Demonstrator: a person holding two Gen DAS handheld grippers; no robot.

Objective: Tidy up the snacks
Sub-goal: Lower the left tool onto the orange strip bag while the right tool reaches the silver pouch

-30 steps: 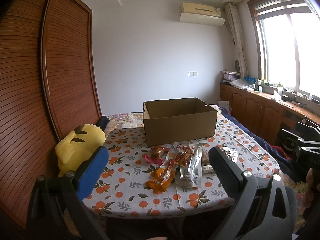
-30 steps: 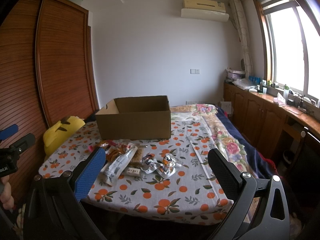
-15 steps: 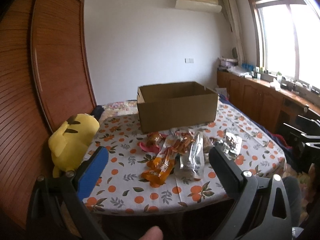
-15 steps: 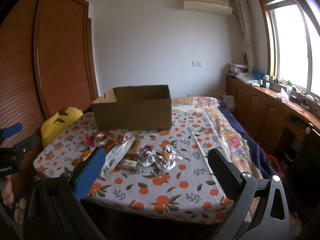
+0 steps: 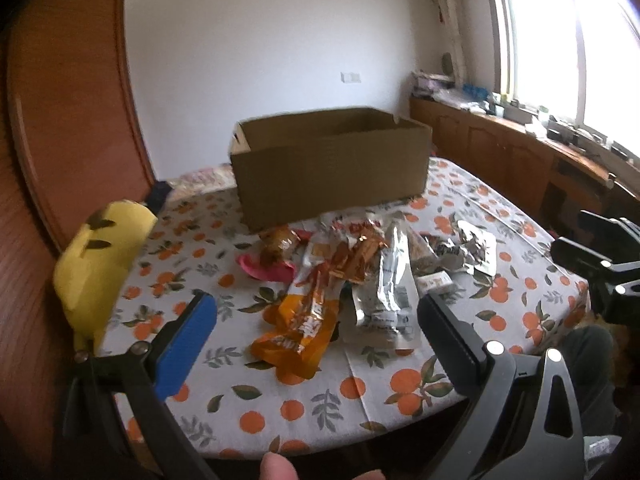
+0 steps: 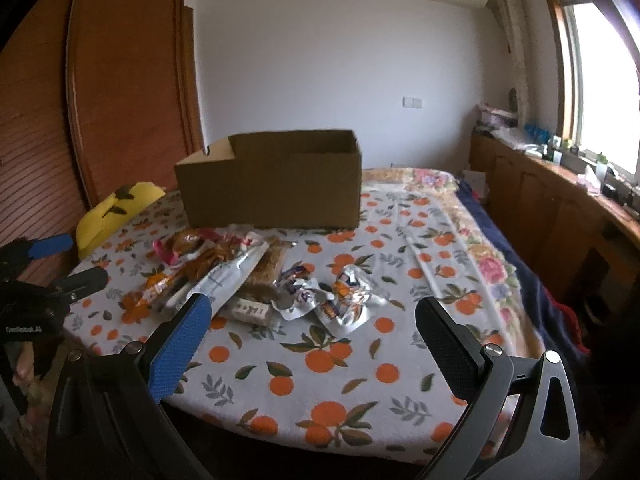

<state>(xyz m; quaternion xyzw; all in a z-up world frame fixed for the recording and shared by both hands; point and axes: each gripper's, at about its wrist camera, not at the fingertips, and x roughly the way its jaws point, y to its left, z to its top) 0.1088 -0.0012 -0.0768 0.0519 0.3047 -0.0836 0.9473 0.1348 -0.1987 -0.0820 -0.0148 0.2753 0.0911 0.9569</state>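
A pile of snack packets lies on the orange-print tablecloth [image 5: 404, 384] in front of an open cardboard box [image 5: 332, 164]. An orange packet [image 5: 300, 322] and a silver pouch [image 5: 390, 292] lie nearest my left gripper [image 5: 316, 318], which hovers open just short of them with nothing held. In the right wrist view the box [image 6: 276, 184] stands behind crumpled silver wrappers [image 6: 340, 296] and a small white bar [image 6: 250, 312]. My right gripper [image 6: 310, 322] is open and empty above the table's near edge, below the wrappers.
A yellow plush toy [image 5: 100, 256] sits at the table's left edge against a wooden wardrobe [image 5: 60, 120]. Wooden cabinets [image 6: 560, 216] run under the window on the right. A flowered bedspread [image 6: 480, 240] lies beyond the table. The left gripper [image 6: 56, 264] shows at the right view's left edge.
Both grippers have moved forward and tilted down toward the snack pile, which now looks larger and nearer. Both stay open. Nothing on the table has shifted.
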